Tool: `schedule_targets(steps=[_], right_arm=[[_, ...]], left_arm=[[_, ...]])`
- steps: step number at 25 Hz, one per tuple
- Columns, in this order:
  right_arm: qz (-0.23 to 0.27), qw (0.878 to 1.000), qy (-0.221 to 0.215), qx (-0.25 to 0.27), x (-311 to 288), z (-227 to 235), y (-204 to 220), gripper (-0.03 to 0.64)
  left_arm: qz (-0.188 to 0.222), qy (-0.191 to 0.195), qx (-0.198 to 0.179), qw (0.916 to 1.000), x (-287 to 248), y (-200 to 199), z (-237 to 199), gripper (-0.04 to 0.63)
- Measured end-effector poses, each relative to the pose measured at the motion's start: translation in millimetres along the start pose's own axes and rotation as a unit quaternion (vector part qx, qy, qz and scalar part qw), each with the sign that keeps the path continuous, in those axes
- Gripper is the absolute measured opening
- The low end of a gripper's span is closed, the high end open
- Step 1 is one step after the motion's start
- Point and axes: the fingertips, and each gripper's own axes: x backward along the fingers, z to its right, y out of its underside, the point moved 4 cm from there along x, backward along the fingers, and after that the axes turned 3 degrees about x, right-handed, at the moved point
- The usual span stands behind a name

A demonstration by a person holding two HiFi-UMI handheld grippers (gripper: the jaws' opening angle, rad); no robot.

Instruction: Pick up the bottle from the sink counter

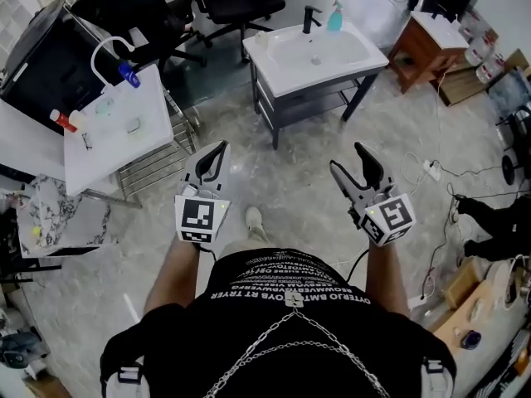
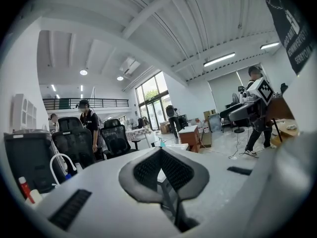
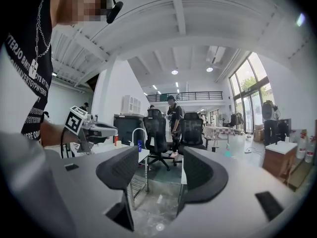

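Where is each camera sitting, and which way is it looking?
Head view: on the person's head, looking steeply down at the floor, the sink counter and its bottle; it shows both forearms, the shirt, the left gripper and the right gripper.
Left gripper view: on the left gripper, looking level across the room over its closed jaws; shirt edge at top right.
Right gripper view: on the right gripper, looking level between its open jaws; shirt and arm at left.
Shared: each gripper view shows the other gripper.

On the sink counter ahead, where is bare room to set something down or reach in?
The sink counter has bare front and side rims, and the basin is bare too. Only the back edge is crowded: black faucet and teal bottle stand close together.
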Motion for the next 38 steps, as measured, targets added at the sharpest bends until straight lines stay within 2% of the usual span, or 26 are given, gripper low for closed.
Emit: schedule_targets(steps=[15, 25, 32, 38], right_arm=[[-0.008, 1.0, -0.011, 0.01, -130, 33, -21, 0.264], [-0.017, 0.999, -0.027, 0.028, -224, 21, -37, 0.264], [-0.037, 0.999, -0.018, 0.031, -239, 17, -30, 0.264], [-0.034, 0.999, -0.003, 0.031, -243, 28, -35, 0.263]], left_arm=[[0.004, 0.013, 0.013, 0.9998, -96, 10, -100, 0.006], [0.014, 0.014, 0.008, 0.9998, -127, 17, -179, 0.005], [0.012, 0.027, 0.027, 0.9992, -138, 30, -203, 0.005], [0.01, 0.046, 0.033, 0.9983, -151, 35, -197, 0.005]])
